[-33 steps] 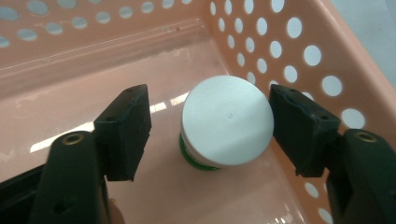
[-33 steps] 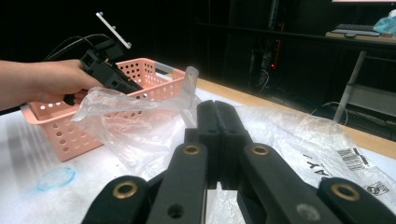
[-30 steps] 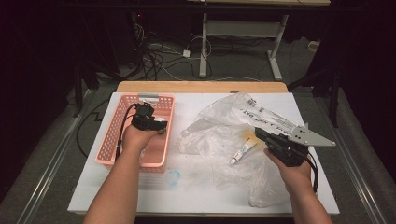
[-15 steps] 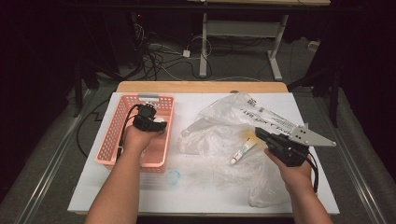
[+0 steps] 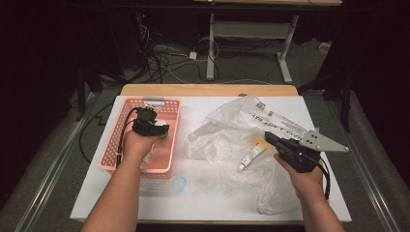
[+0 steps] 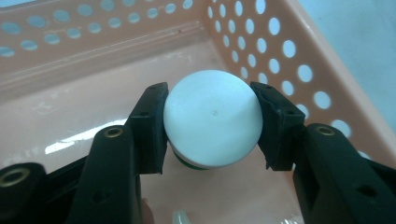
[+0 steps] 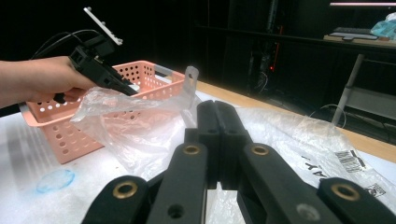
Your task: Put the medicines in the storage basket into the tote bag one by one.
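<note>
My left gripper (image 6: 212, 122) has just been closing, and its pads now press both sides of a round white cap (image 6: 212, 112) with a green edge under it. It sits low inside the pink perforated basket (image 5: 110, 151), where the left gripper (image 5: 154, 129) points down. My right gripper (image 5: 268, 137) is shut with nothing between its jaws and hovers over a crumpled clear plastic bag (image 5: 222, 140). In the right gripper view the shut right gripper (image 7: 217, 112) points across the bag (image 7: 140, 135) toward the basket (image 7: 56, 126).
A small white tube (image 5: 250, 157) lies on the bag just left of my right gripper. A blue smudge (image 5: 179, 183) marks the white tabletop (image 5: 203, 205) in front of the basket. Cables and table legs lie on the floor beyond the far edge.
The left hand has shifted slightly over the basket. The right hand and the bag have kept still.
</note>
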A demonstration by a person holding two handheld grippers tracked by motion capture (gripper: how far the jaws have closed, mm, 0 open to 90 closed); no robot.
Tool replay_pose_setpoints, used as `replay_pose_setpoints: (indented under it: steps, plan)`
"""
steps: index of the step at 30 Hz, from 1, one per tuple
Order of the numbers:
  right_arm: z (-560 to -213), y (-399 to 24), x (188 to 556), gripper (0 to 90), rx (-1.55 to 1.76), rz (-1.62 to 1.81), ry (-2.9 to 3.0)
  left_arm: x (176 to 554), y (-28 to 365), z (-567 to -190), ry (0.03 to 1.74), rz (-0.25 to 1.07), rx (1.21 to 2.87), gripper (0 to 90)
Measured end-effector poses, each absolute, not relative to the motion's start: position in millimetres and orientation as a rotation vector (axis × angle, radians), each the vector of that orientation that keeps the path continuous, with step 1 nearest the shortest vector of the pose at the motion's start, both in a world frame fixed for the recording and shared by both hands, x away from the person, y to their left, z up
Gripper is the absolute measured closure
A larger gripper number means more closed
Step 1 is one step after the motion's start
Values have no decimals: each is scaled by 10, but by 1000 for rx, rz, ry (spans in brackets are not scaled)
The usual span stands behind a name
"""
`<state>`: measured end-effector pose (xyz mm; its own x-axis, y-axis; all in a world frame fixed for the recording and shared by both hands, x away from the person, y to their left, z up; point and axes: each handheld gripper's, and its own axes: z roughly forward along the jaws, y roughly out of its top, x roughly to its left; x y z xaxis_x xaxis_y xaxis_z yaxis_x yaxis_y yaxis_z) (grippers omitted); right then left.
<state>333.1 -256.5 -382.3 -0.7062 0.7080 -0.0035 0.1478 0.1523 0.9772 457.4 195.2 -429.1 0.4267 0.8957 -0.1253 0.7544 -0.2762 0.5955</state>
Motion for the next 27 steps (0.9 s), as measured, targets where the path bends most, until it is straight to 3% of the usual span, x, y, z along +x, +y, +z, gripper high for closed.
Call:
replay_pose_setpoints:
  steps: [27]
  plan:
    - [-3814,-2558,3320,900,813,1587,1965,3855,1997,-3992,1249,395,2056,489]
